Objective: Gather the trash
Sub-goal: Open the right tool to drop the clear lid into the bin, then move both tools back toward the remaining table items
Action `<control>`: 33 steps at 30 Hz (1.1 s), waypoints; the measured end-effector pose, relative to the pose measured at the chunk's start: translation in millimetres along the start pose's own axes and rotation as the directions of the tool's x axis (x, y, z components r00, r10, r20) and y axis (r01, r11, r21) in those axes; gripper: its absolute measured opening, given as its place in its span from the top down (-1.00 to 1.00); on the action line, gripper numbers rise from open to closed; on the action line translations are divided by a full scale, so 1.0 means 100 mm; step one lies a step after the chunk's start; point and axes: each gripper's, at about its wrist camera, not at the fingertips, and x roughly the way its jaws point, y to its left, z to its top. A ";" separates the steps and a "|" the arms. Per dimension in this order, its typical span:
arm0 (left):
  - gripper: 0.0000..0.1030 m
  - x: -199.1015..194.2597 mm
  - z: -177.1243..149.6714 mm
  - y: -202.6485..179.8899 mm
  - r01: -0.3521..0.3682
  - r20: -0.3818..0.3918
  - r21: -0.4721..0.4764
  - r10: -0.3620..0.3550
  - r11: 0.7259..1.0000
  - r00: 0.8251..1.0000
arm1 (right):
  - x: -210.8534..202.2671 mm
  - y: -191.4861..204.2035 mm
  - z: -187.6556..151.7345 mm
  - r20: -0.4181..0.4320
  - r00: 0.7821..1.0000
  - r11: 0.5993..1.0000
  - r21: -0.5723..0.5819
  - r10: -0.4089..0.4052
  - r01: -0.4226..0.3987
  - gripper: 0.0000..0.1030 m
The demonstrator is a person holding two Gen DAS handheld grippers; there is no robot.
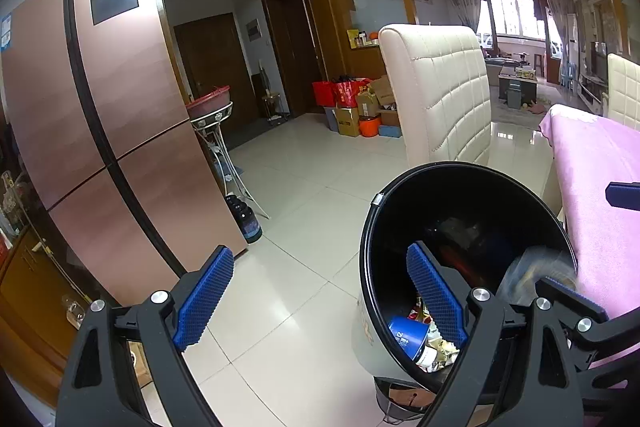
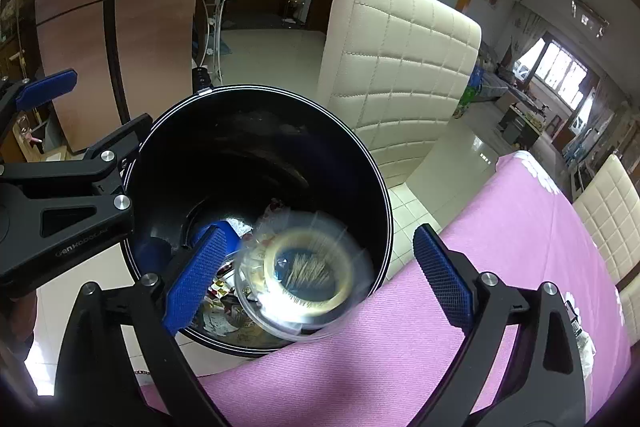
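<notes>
Between the spread fingers of the right gripper (image 2: pixel 316 277), over the black trash bin (image 2: pixel 372 163): blurred clear plastic lid (image 2: pixel 304 275), unheld; left gripper (image 1: pixel 320 295) wide too.

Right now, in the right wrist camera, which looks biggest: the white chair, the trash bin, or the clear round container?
1. Trash bin and white chair: look alike, unsure.
2. Clear round container: smallest, though blurred.
</notes>
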 end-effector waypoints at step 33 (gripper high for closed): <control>-0.68 -0.36 0.02 -1.13 0.239 -0.007 0.159 -0.241 0.958 0.970 | -0.19 -1.20 -0.85 -0.100 0.981 0.963 0.199 -0.166 0.183 -0.82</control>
